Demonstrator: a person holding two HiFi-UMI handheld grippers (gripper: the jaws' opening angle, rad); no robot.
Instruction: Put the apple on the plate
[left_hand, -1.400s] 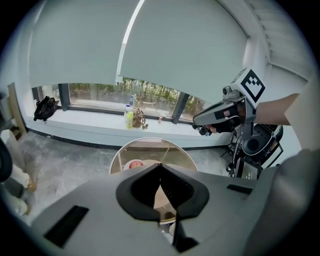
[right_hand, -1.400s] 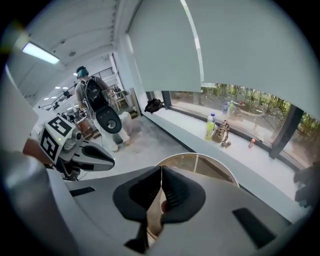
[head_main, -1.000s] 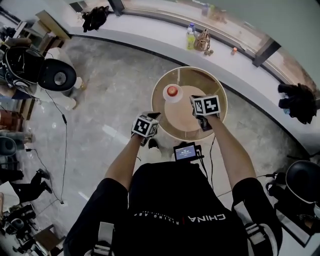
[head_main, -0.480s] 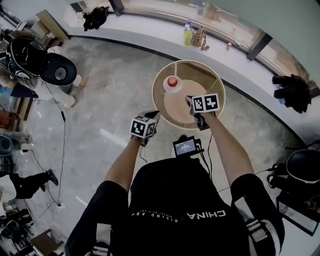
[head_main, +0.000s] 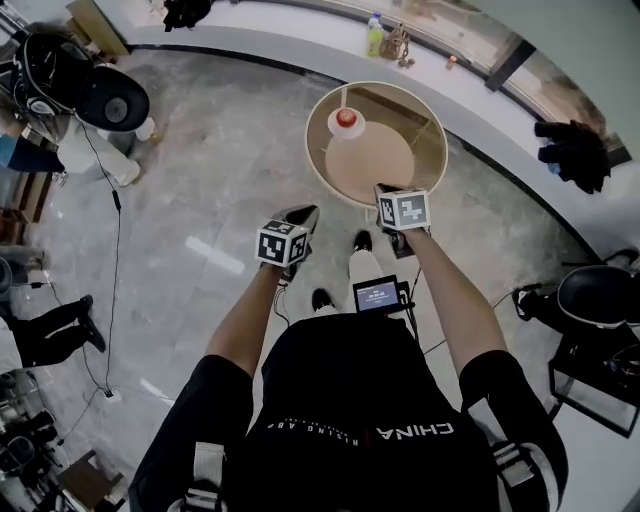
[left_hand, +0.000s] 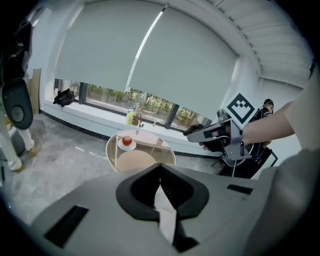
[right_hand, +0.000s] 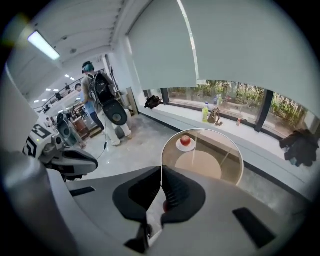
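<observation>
- The left gripper is held above the floor, left of centre in the head view and below the left rim of the table. In the left gripper view its fingers are closed against each other, and nothing is gripped.
- The apple is seated on the white plate in the upper centre of the head view. The plate rests on the upper left part of the round glass table.
- The right gripper is held at the lower rim of the table, right of centre. Its fingers are closed together with nothing between them.
- Both grippers are well apart from the apple.
- A bottle is placed on the window ledge, in the upper part of the frame.
</observation>
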